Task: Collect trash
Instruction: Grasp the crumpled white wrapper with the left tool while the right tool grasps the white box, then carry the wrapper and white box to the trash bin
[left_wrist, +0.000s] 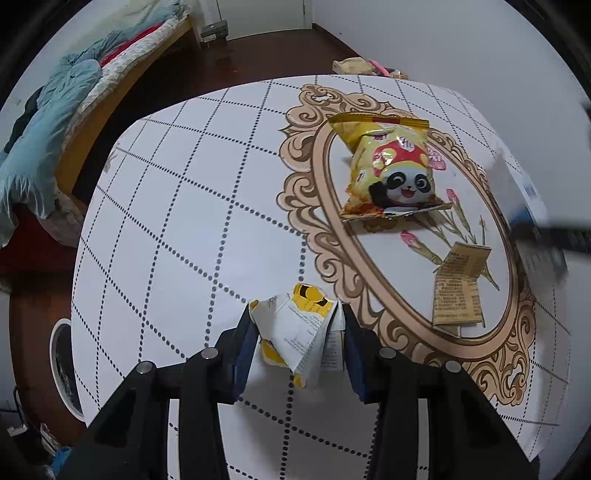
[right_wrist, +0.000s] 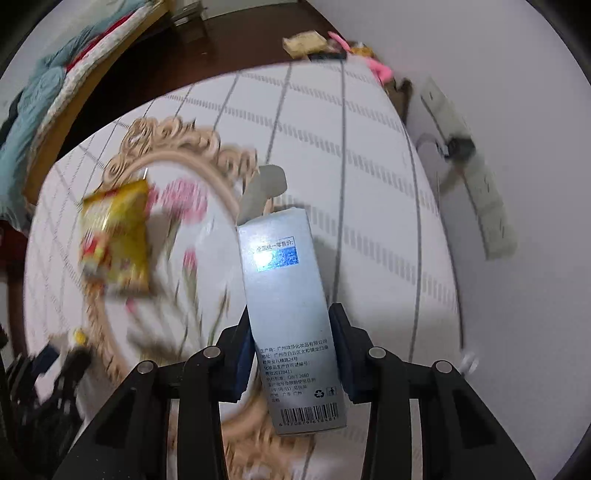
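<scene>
Bedding (left_wrist: 48, 122) is piled on a bed at far left, well apart from the tabletop (left_wrist: 177, 206), which is covered by a white cloth w/ dotted diamond lines and a printed gold oval frame (left_wrist: 325, 206).

Left gripper (left_wrist: 297, 334) is seen in the left wrist view, just left of the oval frame's near edge. A crumpled white-and-yellow wrapper (left_wrist: 295, 332) is clamped between its fingers (left_wrist: 245, 332), which are closed partway, as far as the wrapper allows. Whether the wrapper is touching the cloth cannot be told.

Inside the oval frame, toward its far end, a yellow panda snack bag (left_wrist: 391, 173) is lying flat. Nearer, also inside the frame, a tan printed paper (left_wrist: 458, 291) is lying w/ its upper part folded up.

Right gripper (right_wrist: 291, 336) is shown in the right wrist view, above the oval frame's right side; background is motion-blurred. A tall silver-blue carton (right_wrist: 284, 295), w/ barcode at the near end and top flap open, is pinched between its fingers (right_wrist: 340, 332), closed to the carton's width. The same carton appears as a blur at the right edge of the left view.

Misc. items (left_wrist: 369, 66) are lying on the floor beyond the tabletop's far edge.
</scene>
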